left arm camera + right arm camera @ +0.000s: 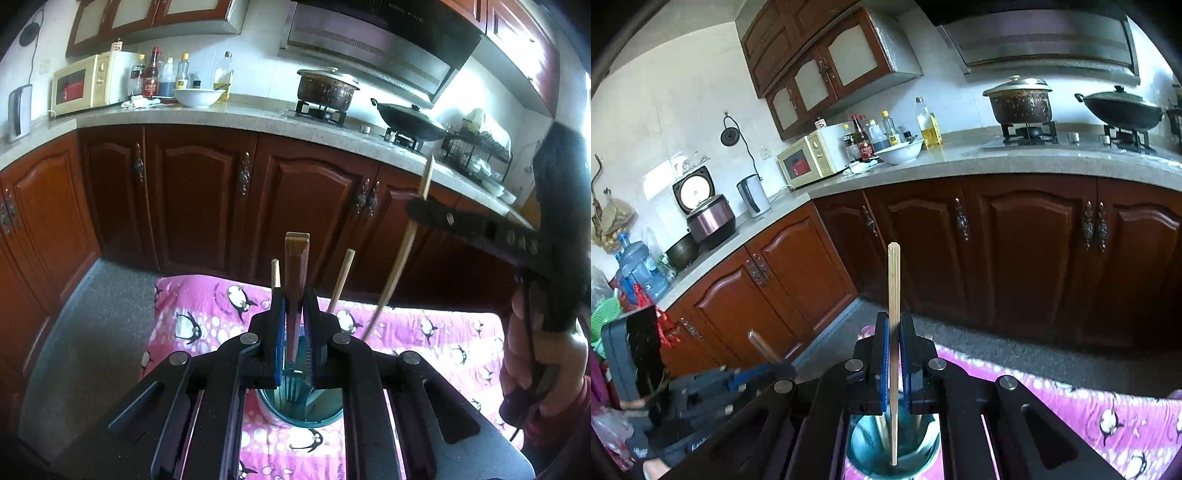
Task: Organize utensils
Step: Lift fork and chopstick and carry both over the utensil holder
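Note:
My left gripper [294,295] is shut on a wooden-handled fork [296,273], held upright with its tines down in a teal utensil cup [301,410]. Two chopsticks [341,280] stand in that cup. My right gripper [894,325] is shut on a pale chopstick [893,288], held upright with its lower end inside the teal cup [892,454]. In the left wrist view the right gripper [421,206] shows at the right, holding that chopstick [395,273]. The left gripper [764,365] shows at the lower left of the right wrist view.
The cup stands on a pink penguin-print cloth [424,332] over a low surface. Dark wooden cabinets [207,199] and a grey counter [236,114] lie behind, with a microwave [81,85], bottles, a white bowl [197,96], a pot [327,90] and a wok [410,120].

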Demonstrator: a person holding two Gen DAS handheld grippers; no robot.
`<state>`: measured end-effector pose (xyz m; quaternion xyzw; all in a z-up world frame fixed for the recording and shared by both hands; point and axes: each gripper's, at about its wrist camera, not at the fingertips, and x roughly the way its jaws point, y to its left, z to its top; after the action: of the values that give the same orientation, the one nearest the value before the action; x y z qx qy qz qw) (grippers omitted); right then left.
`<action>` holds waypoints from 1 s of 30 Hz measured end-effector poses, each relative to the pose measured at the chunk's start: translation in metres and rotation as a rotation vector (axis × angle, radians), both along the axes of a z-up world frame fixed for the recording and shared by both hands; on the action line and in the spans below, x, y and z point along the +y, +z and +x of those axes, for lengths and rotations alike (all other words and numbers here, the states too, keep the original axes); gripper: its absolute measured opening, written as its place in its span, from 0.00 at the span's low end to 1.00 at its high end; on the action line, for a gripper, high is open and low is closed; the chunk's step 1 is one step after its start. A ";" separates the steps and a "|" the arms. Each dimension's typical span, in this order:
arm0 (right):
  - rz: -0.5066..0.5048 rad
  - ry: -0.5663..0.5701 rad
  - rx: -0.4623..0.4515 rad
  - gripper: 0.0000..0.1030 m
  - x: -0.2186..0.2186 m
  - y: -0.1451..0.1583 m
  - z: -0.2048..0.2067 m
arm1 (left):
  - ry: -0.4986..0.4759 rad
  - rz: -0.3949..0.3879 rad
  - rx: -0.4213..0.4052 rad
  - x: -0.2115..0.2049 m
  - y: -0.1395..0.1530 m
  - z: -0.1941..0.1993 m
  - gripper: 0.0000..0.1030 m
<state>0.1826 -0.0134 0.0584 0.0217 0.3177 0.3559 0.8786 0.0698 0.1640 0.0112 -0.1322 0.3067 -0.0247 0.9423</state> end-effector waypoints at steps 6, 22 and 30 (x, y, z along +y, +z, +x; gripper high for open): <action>-0.018 -0.030 -0.043 0.05 0.018 -0.016 0.009 | -0.012 0.022 0.023 -0.005 -0.015 0.004 0.08; -0.093 0.009 0.105 0.05 0.027 -0.092 0.019 | 0.014 -0.011 0.108 -0.009 -0.066 0.012 0.08; -0.104 0.019 0.157 0.06 0.021 -0.104 0.022 | 0.030 -0.018 0.113 -0.009 -0.069 0.011 0.08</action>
<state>0.2049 0.0073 -0.0453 0.0010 0.4038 0.3444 0.8475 0.0806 0.1554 -0.0580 -0.1462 0.3569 -0.0058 0.9226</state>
